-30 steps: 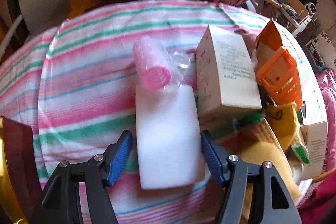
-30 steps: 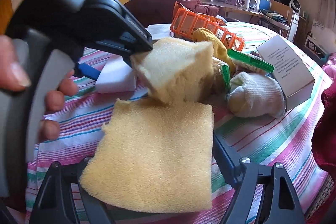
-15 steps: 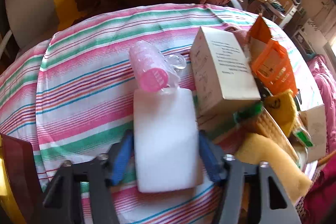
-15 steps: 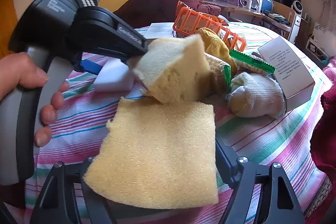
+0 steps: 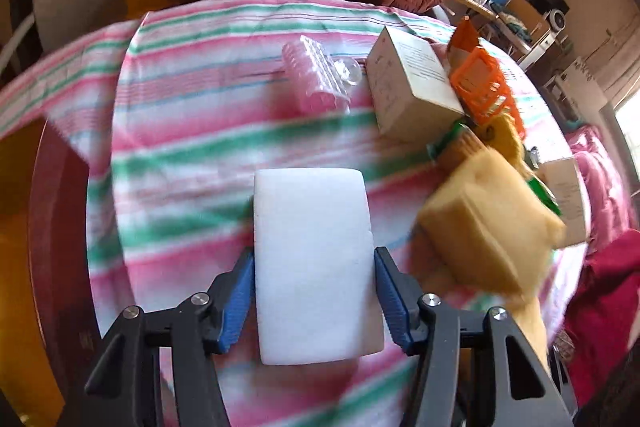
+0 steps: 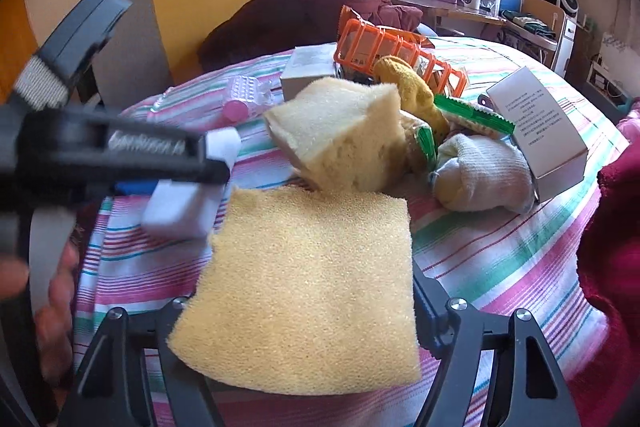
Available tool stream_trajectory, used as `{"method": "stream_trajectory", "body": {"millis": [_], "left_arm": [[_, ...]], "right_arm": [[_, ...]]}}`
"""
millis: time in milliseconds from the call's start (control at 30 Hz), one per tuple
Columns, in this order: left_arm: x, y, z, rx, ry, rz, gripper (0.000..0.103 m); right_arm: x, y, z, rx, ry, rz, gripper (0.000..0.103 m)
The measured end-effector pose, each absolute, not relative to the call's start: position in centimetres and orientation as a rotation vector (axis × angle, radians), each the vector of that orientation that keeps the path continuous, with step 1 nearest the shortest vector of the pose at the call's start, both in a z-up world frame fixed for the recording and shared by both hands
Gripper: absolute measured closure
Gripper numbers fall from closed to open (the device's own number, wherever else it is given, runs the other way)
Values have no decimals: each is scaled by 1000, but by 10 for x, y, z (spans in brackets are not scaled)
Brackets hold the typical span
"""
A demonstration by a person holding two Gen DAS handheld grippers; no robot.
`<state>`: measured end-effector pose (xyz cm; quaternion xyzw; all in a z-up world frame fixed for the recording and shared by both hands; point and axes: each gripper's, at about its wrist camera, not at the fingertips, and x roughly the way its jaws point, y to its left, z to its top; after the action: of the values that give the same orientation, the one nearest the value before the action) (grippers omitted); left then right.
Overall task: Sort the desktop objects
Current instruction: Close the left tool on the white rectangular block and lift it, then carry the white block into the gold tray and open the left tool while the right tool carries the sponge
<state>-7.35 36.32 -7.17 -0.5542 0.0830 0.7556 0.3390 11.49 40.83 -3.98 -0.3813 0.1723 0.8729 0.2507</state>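
Left tongs [image 5: 314, 301]: clenched on the white foam block [image 5: 314, 259]; the blue pads [image 5: 239, 301] press its two long side faces near its near end. The figure fell sharply but has now settled.
White foam block, location: between the left tongs, over the striped cloth [image 5: 192, 131] of the worktop, left of the clutter; in the right wrist view it shows as a pale block [image 6: 176, 207] at the left tongs' tip.
White foam block, handling: judged light, soft and compressible, dry and not slippery; not fragile. The side-face hold suits it, though a hard squeeze would dent it.
White foam block, axis: long axis runs straight away from the tongs, toward the pink roller [image 5: 314, 83]; broad face up, roughly level.
Pink roller: lies on the cloth beyond the block, apart from it, just beside the cardboard box [image 5: 412, 83].
Loose yellow sponge [image 6: 344, 135]: thick wedge, rests tilted against the pile of orange basket [image 6: 400, 55], green packet [image 6: 472, 113] and white sock [image 6: 484, 171].
Right tongs [image 6: 300, 311]: grasping the flat yellow sponge [image 6: 308, 283] across its width; pads hidden beneath its edges, so contact is judged, not seen.
Flat yellow sponge, handling: judged very light, floppy and porous; edges ragged and could tear. Best held across the width near an end, as now.
Flat yellow sponge, axis: broad face up, pointing away from the tongs toward the pile; nearly square, so its long axis is hard to tell.
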Motion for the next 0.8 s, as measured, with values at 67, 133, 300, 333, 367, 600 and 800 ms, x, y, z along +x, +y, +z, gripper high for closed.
{"method": "stream_trajectory", "body": {"millis": [67,133,300,333,367,600,800], "left_arm": [[-63,351,-66,-1428,198,1966,45],[-60,343,-61,-1401,183,1966,45],[-39,307,-40,-1352,104,1952,45],[-32,290,-31,-1348,91,1951,45],[-29,281,-27,-1339,67,1947,45],[-28,233,5,-1279,5,1980,45],[-39,173,19,-1259,-50,2061,45]], "right_arm": [[117,404,-34,-1030,481,2388,28],[119,400,-31,-1026,487,2399,28],[123,389,-23,-1025,491,2423,28],[124,388,-22,-1026,493,2427,28],[124,385,-20,-1026,495,2432,28],[120,363,1,-1021,454,2490,28],[99,335,26,-1019,397,2582,28]]}}
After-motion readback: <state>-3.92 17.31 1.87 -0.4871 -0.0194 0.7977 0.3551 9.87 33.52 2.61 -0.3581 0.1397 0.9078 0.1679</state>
